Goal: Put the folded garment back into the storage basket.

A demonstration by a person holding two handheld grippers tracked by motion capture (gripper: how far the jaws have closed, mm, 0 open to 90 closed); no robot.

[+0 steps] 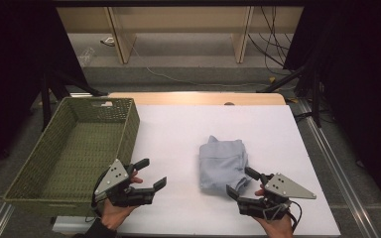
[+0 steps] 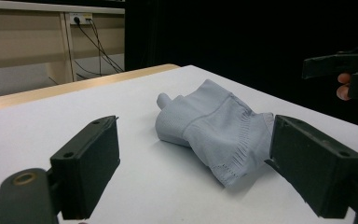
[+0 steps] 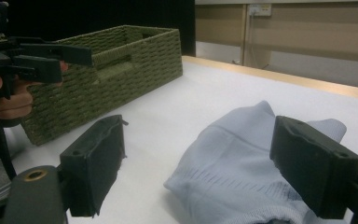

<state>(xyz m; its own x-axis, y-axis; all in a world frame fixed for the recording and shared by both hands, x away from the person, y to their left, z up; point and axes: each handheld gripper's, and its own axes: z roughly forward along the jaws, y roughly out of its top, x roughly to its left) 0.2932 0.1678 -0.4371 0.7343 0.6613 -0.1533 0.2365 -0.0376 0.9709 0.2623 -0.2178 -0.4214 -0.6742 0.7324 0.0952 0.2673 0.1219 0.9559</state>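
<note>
The folded pale-blue garment [image 1: 223,163] lay on the white table [image 1: 178,144], the green basket [image 1: 74,148] apparently empty, so moving it remained undone; the left gripper [image 1: 151,174] and right gripper [image 1: 241,182] both stood apart, gripping nothing yet

garment [image 1: 223,163] – ribbed knit cloth, basket [image 1: 74,148] – woven wicker
</note>
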